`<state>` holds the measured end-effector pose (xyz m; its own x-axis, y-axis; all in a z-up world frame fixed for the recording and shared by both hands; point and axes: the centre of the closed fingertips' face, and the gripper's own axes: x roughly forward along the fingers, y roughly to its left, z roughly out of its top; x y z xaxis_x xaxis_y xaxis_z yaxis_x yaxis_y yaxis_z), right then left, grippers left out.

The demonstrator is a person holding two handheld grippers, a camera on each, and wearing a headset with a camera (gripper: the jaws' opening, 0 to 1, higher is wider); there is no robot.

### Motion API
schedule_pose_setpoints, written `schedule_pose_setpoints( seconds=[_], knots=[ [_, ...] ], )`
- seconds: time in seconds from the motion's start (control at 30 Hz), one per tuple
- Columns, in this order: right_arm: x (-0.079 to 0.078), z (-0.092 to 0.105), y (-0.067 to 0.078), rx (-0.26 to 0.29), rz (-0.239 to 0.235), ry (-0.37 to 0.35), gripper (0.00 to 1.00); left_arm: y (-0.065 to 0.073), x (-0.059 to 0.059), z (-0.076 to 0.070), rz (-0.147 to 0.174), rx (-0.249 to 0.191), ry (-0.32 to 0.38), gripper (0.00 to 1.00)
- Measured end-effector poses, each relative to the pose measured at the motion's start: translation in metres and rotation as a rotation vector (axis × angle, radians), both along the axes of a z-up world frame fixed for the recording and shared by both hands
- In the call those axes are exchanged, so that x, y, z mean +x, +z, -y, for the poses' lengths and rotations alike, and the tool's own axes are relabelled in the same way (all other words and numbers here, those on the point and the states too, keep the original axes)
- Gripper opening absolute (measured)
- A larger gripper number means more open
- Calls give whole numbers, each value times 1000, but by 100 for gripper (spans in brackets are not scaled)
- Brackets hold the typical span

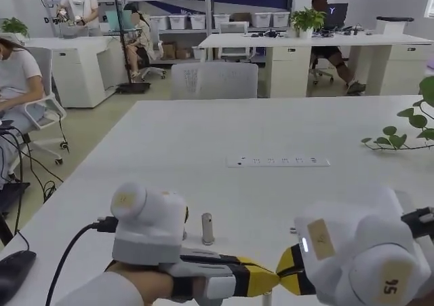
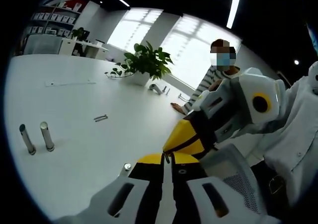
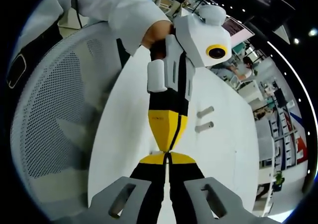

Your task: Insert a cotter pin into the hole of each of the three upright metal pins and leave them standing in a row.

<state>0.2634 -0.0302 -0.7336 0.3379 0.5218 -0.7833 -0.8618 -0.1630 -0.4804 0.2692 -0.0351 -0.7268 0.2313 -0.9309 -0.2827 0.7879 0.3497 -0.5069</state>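
Near the front edge of the tabletop [image 1: 203,136], we see two metal pins [image 2: 47,136] standing upright side by side in the left gripper view, close together but not touching. The head view shows one such pin just beyond the left tool's body. Farther out on the white surface lies a cotter pin [image 2: 101,117], flat and well apart from the pins.

We hold the left tool [image 2: 167,157] roughly level, pointing right, and the right tool [image 3: 169,157] pointing left. Their yellow tips meet nose to nose, nearer to us and right of the pin. Both tools are clenched, jaws pressed together; whether anything thin is pinched at the tips we cannot tell. A white sleeve [image 1: 95,294] covers our left wrist.

Beyond, a power strip [image 1: 278,161] lies across the middle of the tabletop. A leafy plant [image 2: 145,61] sits at the far right, and a mesh chair back [image 1: 217,81] stands at the far edge.
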Motion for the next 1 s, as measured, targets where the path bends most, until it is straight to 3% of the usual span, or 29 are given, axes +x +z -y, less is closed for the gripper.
schedule_pose_setpoints(
  seconds=[0.53,1.0],
  knots=[
    [-1,4,-5,-4,-18,-8,2,-7,1,3,-71,14,9,0],
    [-1,4,-4,-1,-21,-5,3,-7,1,3,-65,23,4,0]
  ],
)
